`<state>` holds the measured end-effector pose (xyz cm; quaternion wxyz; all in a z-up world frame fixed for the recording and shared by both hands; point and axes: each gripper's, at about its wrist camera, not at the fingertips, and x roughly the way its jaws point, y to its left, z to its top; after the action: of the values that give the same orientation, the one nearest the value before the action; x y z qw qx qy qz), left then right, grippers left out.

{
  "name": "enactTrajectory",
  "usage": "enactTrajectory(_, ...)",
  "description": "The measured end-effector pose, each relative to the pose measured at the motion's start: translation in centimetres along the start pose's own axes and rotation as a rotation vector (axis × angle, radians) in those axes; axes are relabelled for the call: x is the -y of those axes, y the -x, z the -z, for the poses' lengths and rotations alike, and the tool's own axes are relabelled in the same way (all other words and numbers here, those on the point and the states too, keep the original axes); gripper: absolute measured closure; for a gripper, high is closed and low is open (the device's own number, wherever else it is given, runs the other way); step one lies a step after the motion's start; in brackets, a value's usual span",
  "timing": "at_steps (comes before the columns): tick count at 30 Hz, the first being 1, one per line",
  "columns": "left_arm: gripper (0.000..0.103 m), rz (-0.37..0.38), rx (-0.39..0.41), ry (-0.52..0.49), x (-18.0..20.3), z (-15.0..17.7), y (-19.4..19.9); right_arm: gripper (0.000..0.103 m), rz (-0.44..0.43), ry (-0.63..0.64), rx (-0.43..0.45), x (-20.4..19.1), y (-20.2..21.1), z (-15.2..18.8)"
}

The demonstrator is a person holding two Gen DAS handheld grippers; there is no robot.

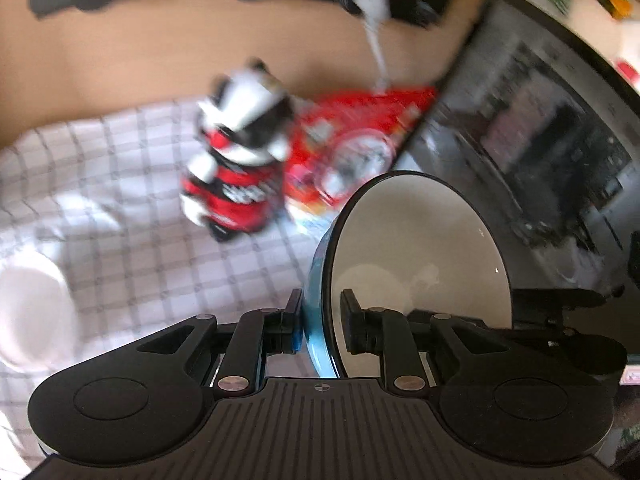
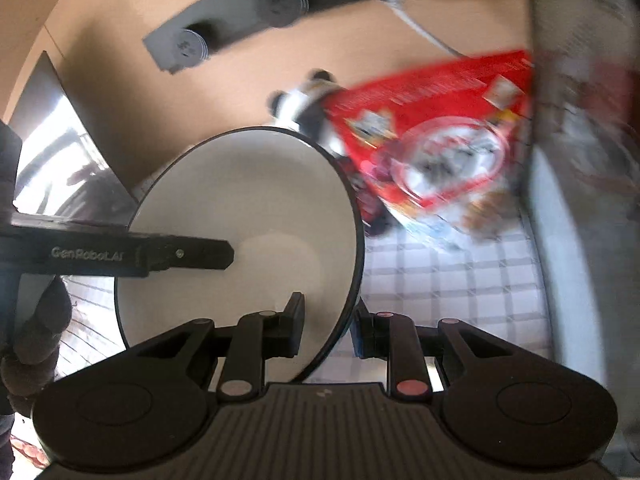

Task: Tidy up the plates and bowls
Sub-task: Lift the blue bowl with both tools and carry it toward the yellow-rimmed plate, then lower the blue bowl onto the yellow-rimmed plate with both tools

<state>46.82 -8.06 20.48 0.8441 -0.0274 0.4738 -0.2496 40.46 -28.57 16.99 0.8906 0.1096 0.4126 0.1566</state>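
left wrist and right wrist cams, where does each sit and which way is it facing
Left wrist: on the left gripper, looking down its fingers at the bowl it grips, above a checked cloth.
Right wrist: on the right gripper, gripping the same bowl; left gripper and a gloved hand show.
Shared: bowl, red box.

Checked cloth [image 1: 120, 216] covering the counter; red box [image 1: 360, 136] lying flat; black-white-red figure [image 1: 240, 152] beside it; dark appliance door [image 1: 540, 140] at right.
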Motion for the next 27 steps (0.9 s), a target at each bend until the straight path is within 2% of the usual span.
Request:
enactTrajectory(3,0.082,0.024,-0.032,0.035,1.7,2.9,-2.7,0.08,0.032,-0.02,-0.026,2.6,0.0,2.5)
enactTrajectory(9,0.082,0.056,-0.171,0.131,3.2,8.7,-8.8,0.079,0.073,-0.089,-0.088,7.5,-1.5,7.1)
enactTrajectory(12,0.082,0.041,-0.212,0.15,3.2,10.8,-10.4,0.08,0.091,-0.084,-0.104,8.3,-2.4,8.9)
enactTrajectory(18,0.081,0.008,-0.253,0.169,3.0,12.5,-11.3,0.08,0.072,-0.093,-0.113,8.8,-3.8,10.3)
enactTrajectory(27,0.082,-0.023,-0.236,0.122,3.5,12.6,-11.1,0.08,0.101,-0.076,-0.12,8.7,-4.8,10.6)
